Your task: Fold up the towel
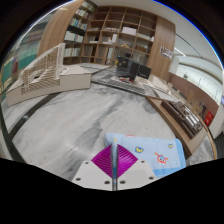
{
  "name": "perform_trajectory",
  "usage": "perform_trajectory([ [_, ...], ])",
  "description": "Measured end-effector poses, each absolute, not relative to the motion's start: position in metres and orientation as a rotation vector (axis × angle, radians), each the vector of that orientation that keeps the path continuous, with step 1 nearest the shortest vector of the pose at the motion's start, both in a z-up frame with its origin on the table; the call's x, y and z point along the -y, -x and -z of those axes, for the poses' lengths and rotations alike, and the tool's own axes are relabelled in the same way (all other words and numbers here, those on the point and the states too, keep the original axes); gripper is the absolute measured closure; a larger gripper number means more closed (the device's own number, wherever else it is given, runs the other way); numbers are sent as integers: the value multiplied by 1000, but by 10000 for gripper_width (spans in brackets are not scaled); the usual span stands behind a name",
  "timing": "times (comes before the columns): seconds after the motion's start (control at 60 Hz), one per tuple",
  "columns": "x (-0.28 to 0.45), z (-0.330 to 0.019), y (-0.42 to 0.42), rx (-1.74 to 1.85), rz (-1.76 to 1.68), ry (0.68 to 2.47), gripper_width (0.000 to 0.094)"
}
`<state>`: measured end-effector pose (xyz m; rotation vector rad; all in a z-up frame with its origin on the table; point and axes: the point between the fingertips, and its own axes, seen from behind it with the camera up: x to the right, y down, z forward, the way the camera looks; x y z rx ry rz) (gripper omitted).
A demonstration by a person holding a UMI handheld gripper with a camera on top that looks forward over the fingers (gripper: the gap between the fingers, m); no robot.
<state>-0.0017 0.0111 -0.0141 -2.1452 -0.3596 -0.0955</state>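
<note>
We start at our fingers: the two magenta pads stand pressed face to face with only a thin dark seam between them, so the fingers are closed. Whether a thin edge of cloth is pinched in that seam we cannot tell; nothing shows sticking up between the pads.

Just ahead of the fingers and off to their right side lies the towel, pale blue with small printed figures, spread flat on the grey marbled bench. Its near edge runs right up against the fingertips, which we judge is why the fingers sit so low and so close: they are placed to work that edge, either gripping it or about to. The towel appears to lie in a neat rectangle, perhaps already doubled once, though we cannot count layers.

Beyond the towel the bench stretches away bare. To the left stands a white slatted rack. Further off we see tall wooden shelves with books and boxes, and to the right a low dark unit along the wall.
</note>
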Motion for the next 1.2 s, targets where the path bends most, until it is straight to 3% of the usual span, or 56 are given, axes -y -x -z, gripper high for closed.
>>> perform_trajectory([
  [0.2,-10,3,2,344,92,2137,928],
  [0.367,-19,-71,-42,152,-18,2055,924],
  [0.433,-25,-83,-75,66,-51,2052,904],
  [0.7,-29,-12,-198,-143,51,2207,846],
  [0.783,-28,-7,-209,-103,77,2192,707],
  [0.8,-28,-8,-211,-98,89,2188,602],
  [0.883,-24,-23,-219,-65,148,2162,253],
  [0.917,-21,-32,-220,-47,165,2151,60],
  [0.983,-9,-51,-216,-19,165,2142,117],
  [1.2,72,-133,-183,35,131,2048,88],
])
